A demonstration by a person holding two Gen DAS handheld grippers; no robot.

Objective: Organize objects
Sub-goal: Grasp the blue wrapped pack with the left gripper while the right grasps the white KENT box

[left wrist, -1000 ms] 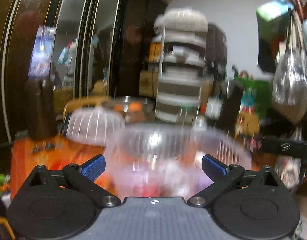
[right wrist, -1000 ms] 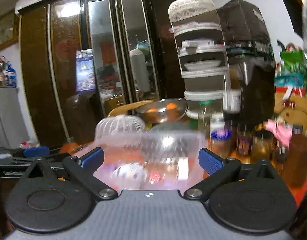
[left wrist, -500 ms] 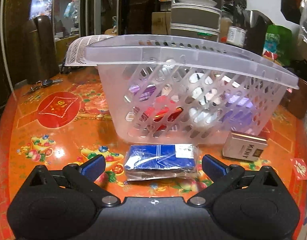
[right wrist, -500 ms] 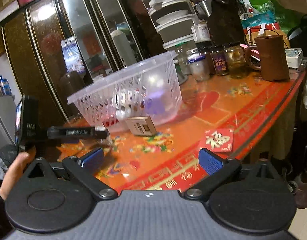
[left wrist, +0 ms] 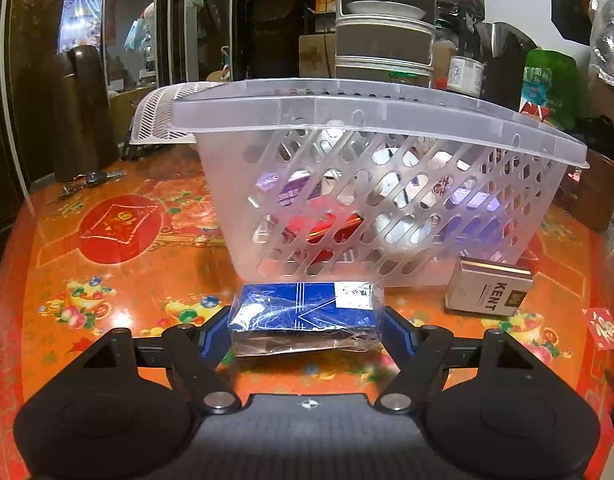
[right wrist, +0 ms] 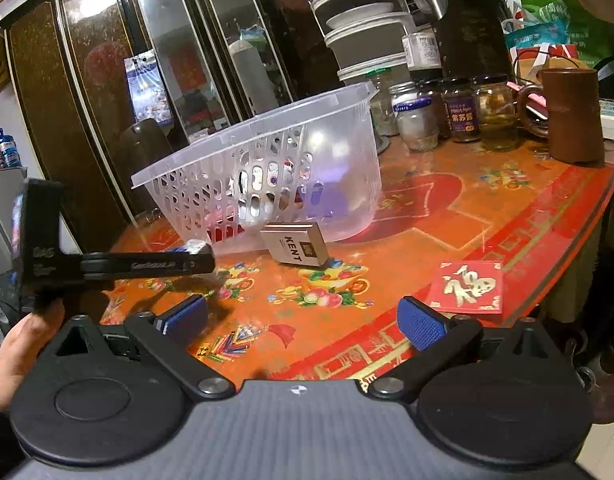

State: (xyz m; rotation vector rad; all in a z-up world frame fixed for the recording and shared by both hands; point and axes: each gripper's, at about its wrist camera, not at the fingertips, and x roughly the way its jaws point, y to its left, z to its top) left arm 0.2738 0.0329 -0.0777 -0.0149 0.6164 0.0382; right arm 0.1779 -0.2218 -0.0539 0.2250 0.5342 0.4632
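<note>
Setting: orange flowered table [left wrist: 139, 280] with a clear slotted basket [left wrist: 387, 216] standing on it, several small packs already lying inside.
Blue pack: a cellophane-wrapped blue pack [left wrist: 307, 312] lay flat on the table just in front of the basket's near wall, between the two blue pads of the left gripper [left wrist: 303, 334].
Left gripper: its jaws were closing on the blue pack; the pads sat tight against both short ends, so the pack looked gripped, though it was not yet lifted.
Right gripper: the right gripper [right wrist: 303, 320] hung above the table edge with its jaws spread wide and nothing between them.
Second pack: a pale pack marked KENT [right wrist: 297, 244] leaned against the basket's front wall, near the blue one but apart from it.
Red envelope: a red envelope [right wrist: 467, 288] lay flat near the table edge, ahead of the right gripper.
Handling: the blue pack was probably light and fairly stiff, but the loose glossy wrap could slide or crumple under the pads.
Hold: taking it across the short ends, low on the cardboard body, seemed the safest grip.
Risk: hard squeezing might crush the thin box.
</note>
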